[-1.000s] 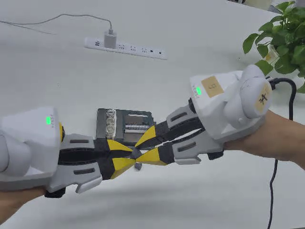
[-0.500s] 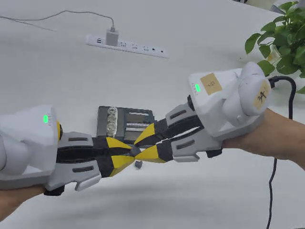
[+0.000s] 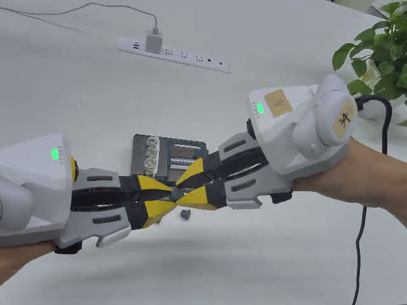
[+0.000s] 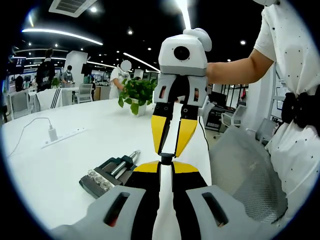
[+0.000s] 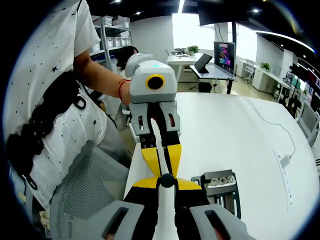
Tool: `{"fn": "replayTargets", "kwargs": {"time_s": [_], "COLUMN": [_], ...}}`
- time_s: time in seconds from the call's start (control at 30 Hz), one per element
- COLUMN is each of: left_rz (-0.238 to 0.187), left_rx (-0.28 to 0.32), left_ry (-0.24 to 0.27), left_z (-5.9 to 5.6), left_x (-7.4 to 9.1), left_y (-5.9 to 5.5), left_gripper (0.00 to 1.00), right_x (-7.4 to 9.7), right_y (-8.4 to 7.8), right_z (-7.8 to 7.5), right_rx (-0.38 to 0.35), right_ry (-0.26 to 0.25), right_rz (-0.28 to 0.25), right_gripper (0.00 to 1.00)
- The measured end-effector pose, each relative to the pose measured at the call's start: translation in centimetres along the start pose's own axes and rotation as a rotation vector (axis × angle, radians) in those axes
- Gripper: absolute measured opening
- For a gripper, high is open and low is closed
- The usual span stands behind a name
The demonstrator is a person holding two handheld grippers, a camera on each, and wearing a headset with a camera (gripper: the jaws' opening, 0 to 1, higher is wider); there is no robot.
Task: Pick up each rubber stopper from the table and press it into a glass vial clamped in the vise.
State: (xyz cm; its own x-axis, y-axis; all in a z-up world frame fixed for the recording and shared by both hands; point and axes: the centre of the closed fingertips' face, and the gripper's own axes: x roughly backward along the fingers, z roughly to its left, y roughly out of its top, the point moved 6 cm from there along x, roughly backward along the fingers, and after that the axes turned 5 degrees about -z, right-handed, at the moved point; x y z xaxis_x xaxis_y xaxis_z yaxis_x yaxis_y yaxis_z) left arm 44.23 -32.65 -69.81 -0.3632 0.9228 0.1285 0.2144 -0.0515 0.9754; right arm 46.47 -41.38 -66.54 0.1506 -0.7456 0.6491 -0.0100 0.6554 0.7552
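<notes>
Head view, A's entry: left gripper (image 3: pixel 169 199) and right gripper (image 3: pixel 180 196) meet tip to tip at mid-table, on the near side of the vise (image 3: pixel 191 151). Both jaw pairs are drawn in to a point on one rubber stopper (image 3: pixel 174 197), from opposite ends. Which pair bears the load cannot be read.

B: Agreed. The right gripper view shows it as a small, dark, matte round knob sitting right at the wedge tips. A loose stopper (image 3: pixel 185 215) lies on the table (image 3: pixel 267 267) just beside the vise's near edge, untouched.

A: Step judged to be a hand-over or re-grip before insertion. One pair should not release until the other has a square hold on the wide end. The narrow end must be left free to lead into the glass.

B: Rubber gives under pressure, and tapered tips could squeeze it out sideways. A light, centred pinch is better than a hard one.

A: The vials (image 3: pixel 151 154) are clear glass with round open mouths. They stand in a row, clamped along the vise's left side, and catch highlights. They are likely brittle, so the press should go straight down the vial's axis with no sideways lean.

B: The vise is dark metal with a bright threaded screw across its middle. The jaws are black with yellow wedge ends. The table is white, smooth and matte. A white power strip (image 3: pixel 173 54) lies toward the far edge, well apart from the work.
</notes>
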Motion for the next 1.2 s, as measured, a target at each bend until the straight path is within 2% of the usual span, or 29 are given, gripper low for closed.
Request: {"fn": "replayTargets", "kwargs": {"time_s": [0.3, 0.6, 0.73, 1.2], "left_rz": [0.015, 0.032, 0.037, 0.047], "left_rx": [0.003, -0.002, -0.003, -0.012], "left_ry": [0.058, 0.111, 0.134, 0.176], "left_z": [1.3, 2.6, 3.0, 3.8], "left_x": [1.1, 2.4, 3.0, 4.3], "left_y": [-1.0, -1.8, -2.3, -3.5], "left_gripper": [0.11, 0.19, 0.23, 0.39], "right_x": [0.2, -0.1, -0.3, -2.3], "right_y": [0.3, 0.7, 0.6, 0.1], "right_z": [-1.2, -3.9, -5.7, -9.9], "right_rx": [-0.017, -0.026, -0.026, -0.024], "right_ry": [-0.01, -0.049, -0.071, -0.127], "right_rz": [0.0, 0.009, 0.026, 0.113], "right_gripper": [0.07, 0.07, 0.07, 0.07]}}
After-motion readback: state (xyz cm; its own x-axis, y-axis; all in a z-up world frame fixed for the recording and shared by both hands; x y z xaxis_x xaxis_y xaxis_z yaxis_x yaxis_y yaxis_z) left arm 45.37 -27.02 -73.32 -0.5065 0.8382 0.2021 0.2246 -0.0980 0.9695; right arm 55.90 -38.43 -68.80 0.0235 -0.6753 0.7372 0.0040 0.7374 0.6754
